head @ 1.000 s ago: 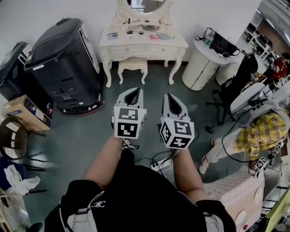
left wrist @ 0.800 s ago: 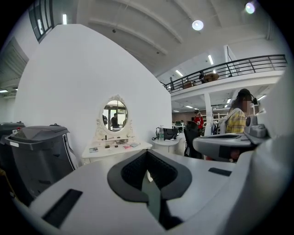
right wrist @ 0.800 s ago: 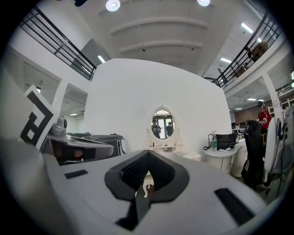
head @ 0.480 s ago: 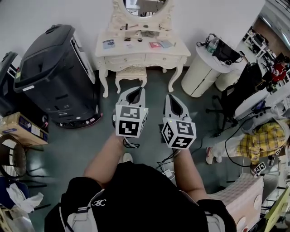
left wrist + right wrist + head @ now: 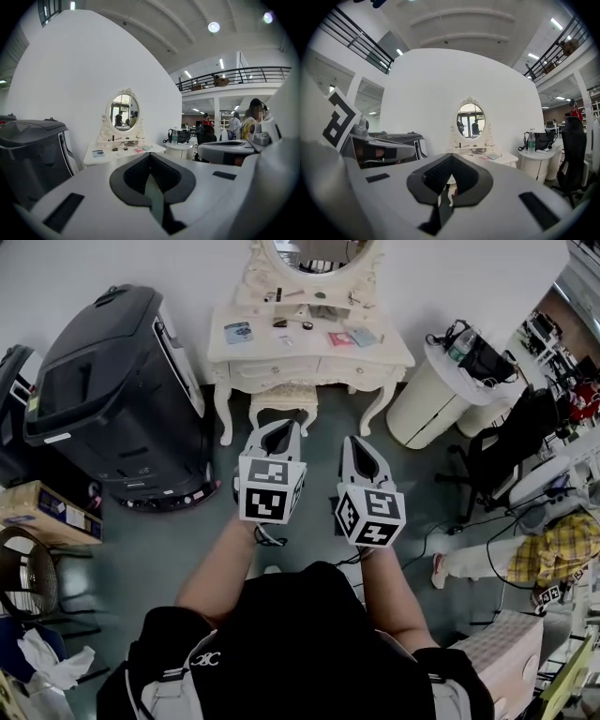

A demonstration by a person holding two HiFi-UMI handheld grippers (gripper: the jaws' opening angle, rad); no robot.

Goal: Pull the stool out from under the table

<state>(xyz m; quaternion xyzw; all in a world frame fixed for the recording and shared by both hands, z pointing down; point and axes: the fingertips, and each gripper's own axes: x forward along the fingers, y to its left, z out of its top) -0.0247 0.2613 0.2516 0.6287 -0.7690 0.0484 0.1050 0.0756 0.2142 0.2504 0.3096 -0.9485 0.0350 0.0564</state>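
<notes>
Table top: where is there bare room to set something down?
The table's front strip is bare, widest between the blue card and the pink card, plus the right corner. Under the mirror it is crowded with small bits.

Head view looks steeply down over left tool (image 5: 278,430) and right tool (image 5: 354,444). Both tool views face level, sharing the far-off vanity surface (image 5: 272,348) and oval mirror (image 5: 123,111).
</notes>
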